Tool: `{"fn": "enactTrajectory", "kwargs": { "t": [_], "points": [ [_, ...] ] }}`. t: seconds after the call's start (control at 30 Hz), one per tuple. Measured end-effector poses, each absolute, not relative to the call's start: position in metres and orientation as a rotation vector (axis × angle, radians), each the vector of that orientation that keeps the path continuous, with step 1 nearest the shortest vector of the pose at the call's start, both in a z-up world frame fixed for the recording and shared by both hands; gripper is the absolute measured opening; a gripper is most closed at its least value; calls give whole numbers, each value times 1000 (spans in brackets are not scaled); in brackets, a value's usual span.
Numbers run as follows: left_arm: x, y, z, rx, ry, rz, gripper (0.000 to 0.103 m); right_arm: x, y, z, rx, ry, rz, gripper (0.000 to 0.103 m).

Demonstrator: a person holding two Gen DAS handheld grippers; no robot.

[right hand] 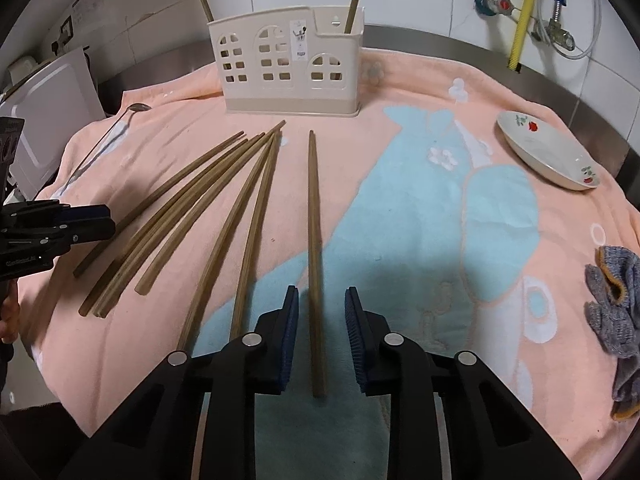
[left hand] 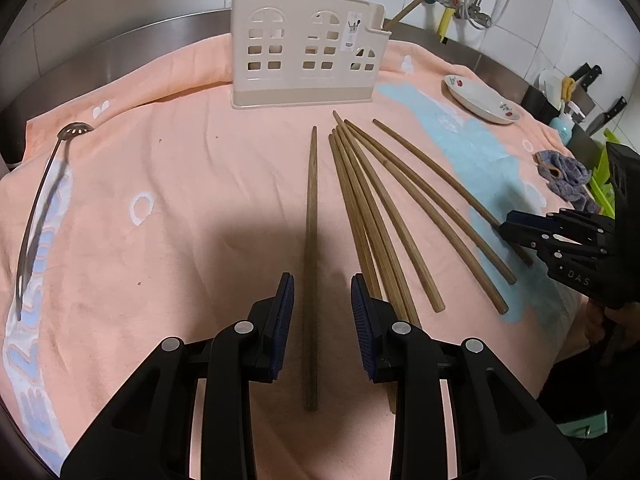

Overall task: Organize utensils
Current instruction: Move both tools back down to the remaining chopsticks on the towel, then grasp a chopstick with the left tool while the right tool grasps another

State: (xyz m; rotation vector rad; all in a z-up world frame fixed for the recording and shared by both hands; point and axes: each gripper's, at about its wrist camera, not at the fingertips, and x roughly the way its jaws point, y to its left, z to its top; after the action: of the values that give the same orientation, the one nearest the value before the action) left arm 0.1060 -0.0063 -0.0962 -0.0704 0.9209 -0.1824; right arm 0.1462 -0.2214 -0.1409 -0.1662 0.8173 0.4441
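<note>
Your left hand-held gripper (left hand: 322, 312) and right hand-held gripper (right hand: 322, 326) each straddle a chopstick, jaws apart, probably not touching. The holder (left hand: 306, 54) waits at twelve o'clock.

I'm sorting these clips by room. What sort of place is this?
Most likely a home kitchen counter: white tiled wall with water valves, a knife block, and a utensil holder beside chopsticks.

Brown wooden chopsticks (right hand: 224, 216) on a peach towel (right hand: 400, 92) with pale blue shapes; cream holder (right hand: 288, 68); white dish (right hand: 548, 152) with red flowers.
</note>
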Motion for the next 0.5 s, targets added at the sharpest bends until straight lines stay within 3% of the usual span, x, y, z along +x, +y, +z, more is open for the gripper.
{"fn": "enactTrajectory", "kwargs": {
  "t": [0.2,0.3,0.5],
  "points": [
    [107,-5,-100,-72,929,-185,29,149,-216,-144,-184,822,449,16],
    [108,-6,-102,-72,933,-194,21,148,-216,-144,-188,822,448,14],
    [110,-6,-108,-70,944,-180,17,148,-218,-145,-193,824,442,11]
  ]
}}
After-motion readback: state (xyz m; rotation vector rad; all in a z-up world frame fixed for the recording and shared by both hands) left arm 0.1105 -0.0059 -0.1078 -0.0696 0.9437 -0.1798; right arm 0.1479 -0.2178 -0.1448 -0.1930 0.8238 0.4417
